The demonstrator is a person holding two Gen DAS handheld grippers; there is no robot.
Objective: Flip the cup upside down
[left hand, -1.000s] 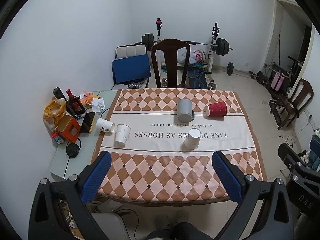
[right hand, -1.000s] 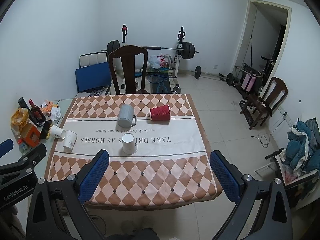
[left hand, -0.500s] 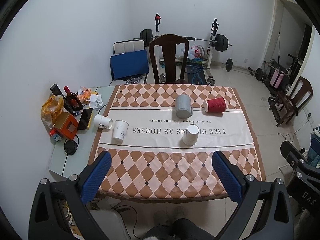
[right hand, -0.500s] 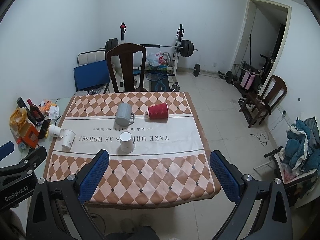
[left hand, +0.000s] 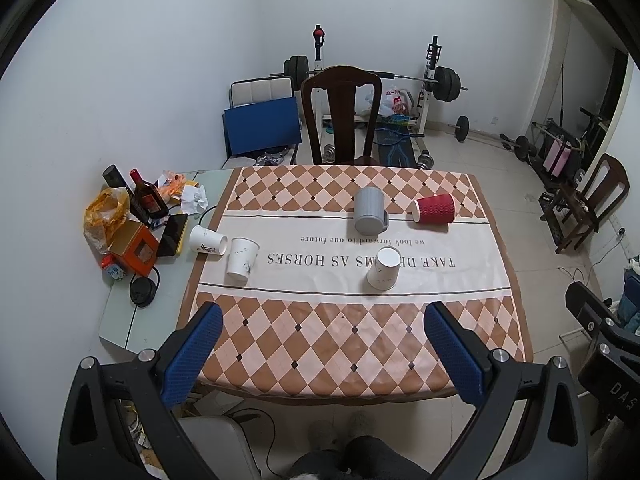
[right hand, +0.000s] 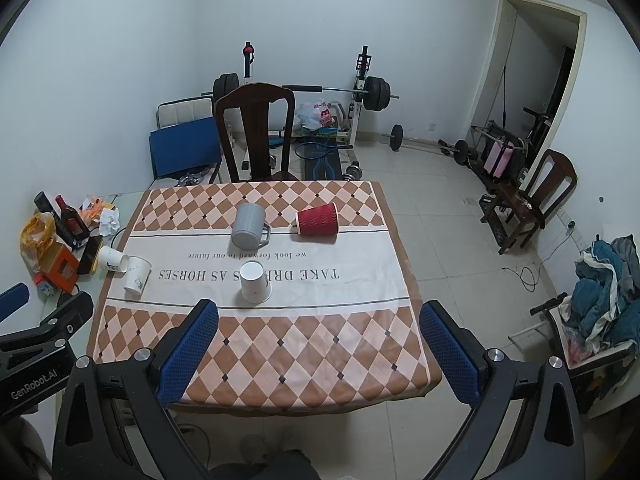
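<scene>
Several cups sit on the checkered tablecloth (left hand: 320, 344). A grey mug (left hand: 370, 216) stands upside down at the far middle, also in the right wrist view (right hand: 249, 226). A red paper cup (left hand: 434, 209) (right hand: 318, 220) lies on its side beside it. A white paper cup (left hand: 385, 268) (right hand: 255, 282) stands upside down in the middle. Another white cup (left hand: 241, 260) (right hand: 137, 276) stands at the left, and one (left hand: 207, 240) (right hand: 112, 259) lies on its side. My left gripper (left hand: 320, 354) and right gripper (right hand: 318, 350) are open, empty, above the near table edge.
A side table (left hand: 132, 320) at the left holds bottles (left hand: 148, 200), an orange box (left hand: 134, 248) and bags. A wooden chair (left hand: 340, 116) stands behind the table, with weights (left hand: 446, 84) beyond. Another chair (right hand: 532, 200) and a clothes pile (right hand: 604, 292) are at the right.
Both grippers have pulled back and up from the table, so the table looks smaller and lower in view. The cups have not moved.
</scene>
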